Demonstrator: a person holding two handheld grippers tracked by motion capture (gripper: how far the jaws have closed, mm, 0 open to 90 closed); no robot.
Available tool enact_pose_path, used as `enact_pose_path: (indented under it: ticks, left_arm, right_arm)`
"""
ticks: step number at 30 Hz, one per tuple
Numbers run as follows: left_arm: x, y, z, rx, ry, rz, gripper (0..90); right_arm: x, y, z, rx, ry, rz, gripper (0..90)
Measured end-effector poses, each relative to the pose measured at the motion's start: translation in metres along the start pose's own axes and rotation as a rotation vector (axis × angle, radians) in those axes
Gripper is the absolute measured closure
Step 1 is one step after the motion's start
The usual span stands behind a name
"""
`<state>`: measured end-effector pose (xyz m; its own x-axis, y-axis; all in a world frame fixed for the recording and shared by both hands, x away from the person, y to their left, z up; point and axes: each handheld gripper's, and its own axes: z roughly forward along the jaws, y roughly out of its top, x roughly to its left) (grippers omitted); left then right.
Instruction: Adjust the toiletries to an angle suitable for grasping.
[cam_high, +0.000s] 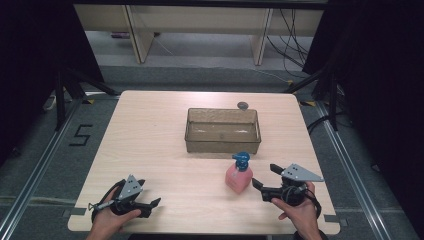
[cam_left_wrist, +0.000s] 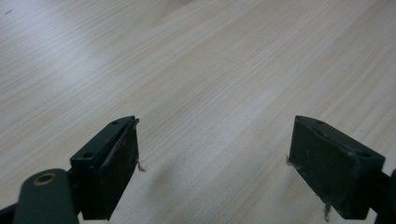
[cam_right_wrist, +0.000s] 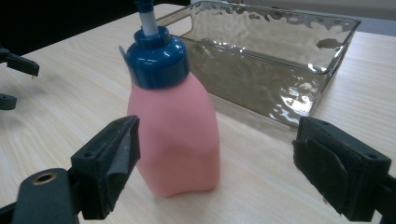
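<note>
Clear bin (cam_high: 223, 143) on wooden table (cam_high: 150, 145)

A pale wooden table (cam_high: 150, 145) stands on grey floor (cam_high: 200, 75), black curtains (cam_high: 30, 60) at both sides.

Centre of the frame on the light wooden table (cam_high: 150, 140): clear ribbed plastic tub (cam_high: 223, 131). Just below, lower right: pink pump bottle with blue cap (cam_high: 238, 173). Above the tub's upper right corner: small dark round disc (cam_high: 243, 105).

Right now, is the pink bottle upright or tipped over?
Upright: the pink bottle stands on its base on the table, blue pump cap on top, outside the tray.
</note>
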<state>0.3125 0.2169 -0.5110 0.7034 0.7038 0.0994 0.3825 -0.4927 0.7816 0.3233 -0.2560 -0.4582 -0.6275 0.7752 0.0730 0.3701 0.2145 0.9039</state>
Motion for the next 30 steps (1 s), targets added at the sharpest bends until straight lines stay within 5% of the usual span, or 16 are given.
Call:
enact_pose_path:
  ticks: [13,30]
  left_arm:
    - [-0.001,0.000,0.000,0.009,-0.015,-0.015,15.5]
    - [-0.001,0.000,-0.001,0.011,-0.007,-0.014,15.5]
  right_arm:
    - [0.009,0.005,0.009,-0.007,0.032,0.004,15.5]
    - [0.016,0.013,0.022,-0.008,0.057,-0.063,15.7]
